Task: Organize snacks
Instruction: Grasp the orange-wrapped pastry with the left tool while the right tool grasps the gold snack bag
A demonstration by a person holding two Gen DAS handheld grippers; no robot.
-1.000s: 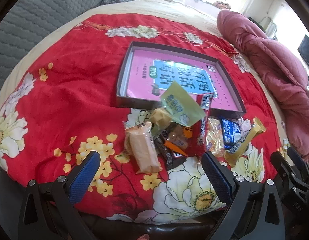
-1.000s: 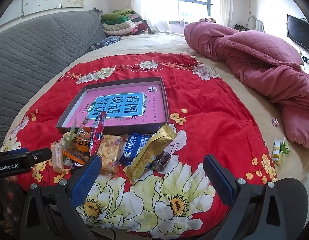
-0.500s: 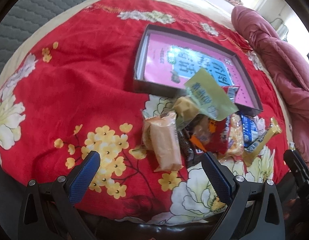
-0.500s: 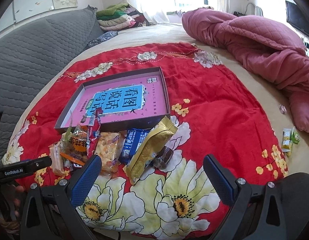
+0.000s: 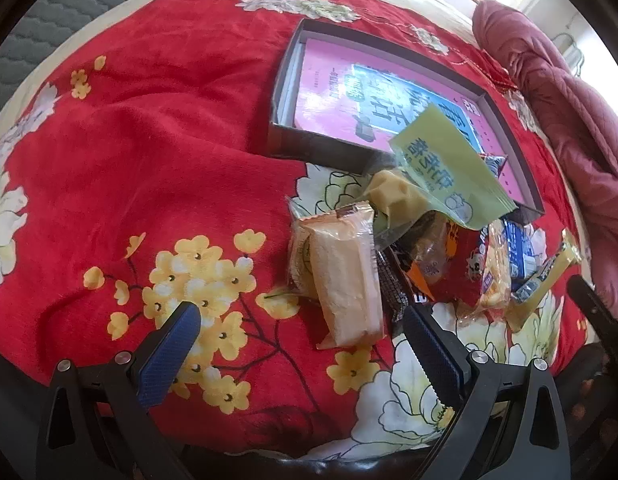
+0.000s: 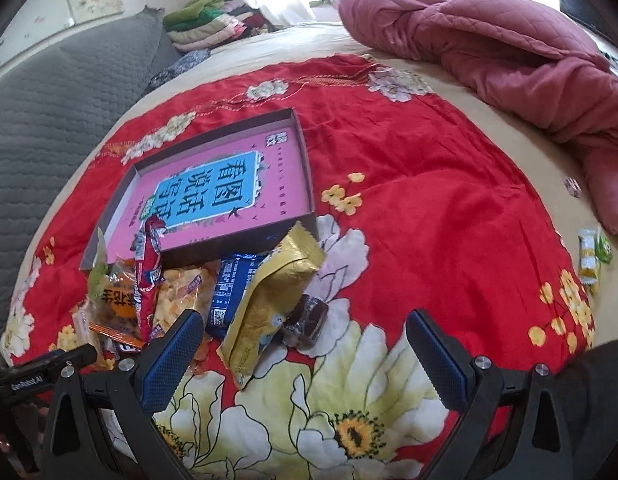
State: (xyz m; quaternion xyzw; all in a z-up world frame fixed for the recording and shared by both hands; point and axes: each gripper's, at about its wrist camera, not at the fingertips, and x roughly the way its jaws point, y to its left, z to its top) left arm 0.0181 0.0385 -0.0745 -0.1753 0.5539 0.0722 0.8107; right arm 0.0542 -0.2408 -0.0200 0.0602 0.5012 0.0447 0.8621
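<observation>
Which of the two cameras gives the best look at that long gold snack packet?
The right wrist view: the gold packet lies whole and near the middle, resting on the blue packet. In the left wrist view the gold packet shows only as a thin strip at the pile's far right edge.

Large characters 看图说话写话 are showing on the blue panel of the pink book (image 6: 225, 196) lying in the box ahead of the right tongs. To their left, "GenRobot.AI" is showing in white on the left tongs (image 6: 27, 377).
</observation>
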